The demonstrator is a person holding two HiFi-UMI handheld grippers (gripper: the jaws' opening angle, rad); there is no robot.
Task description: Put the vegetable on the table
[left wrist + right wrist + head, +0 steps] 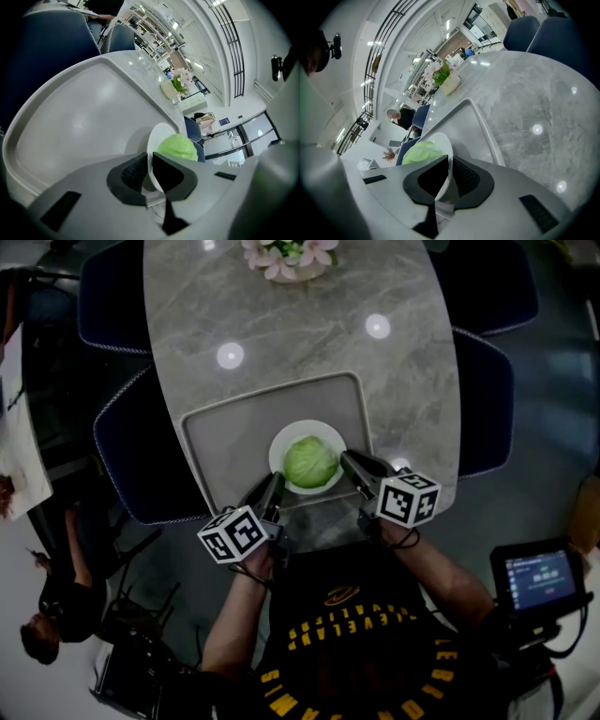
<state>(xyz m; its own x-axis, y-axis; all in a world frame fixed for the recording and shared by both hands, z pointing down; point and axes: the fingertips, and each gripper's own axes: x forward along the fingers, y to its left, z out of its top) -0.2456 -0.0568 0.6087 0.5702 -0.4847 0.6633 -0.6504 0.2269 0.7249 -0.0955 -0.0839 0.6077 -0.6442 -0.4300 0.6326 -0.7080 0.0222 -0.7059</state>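
The vegetable point(310, 462) lies on a plate point(307, 426) whose rim the left gripper point(274, 486) and the right gripper point(349, 463) each pinch; the next move, probably, is to carry it level off the tray point(234, 437) onto the far table point(281, 334).

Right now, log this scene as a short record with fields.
Left tool: shut on the plate, near-left rim
Right tool: shut on the plate, near-right rim
Plate: white, carries a green leafy vegetable
Under plate: grey tray on the marble table; resting or lifted, cannot tell
Far end of table: flowers
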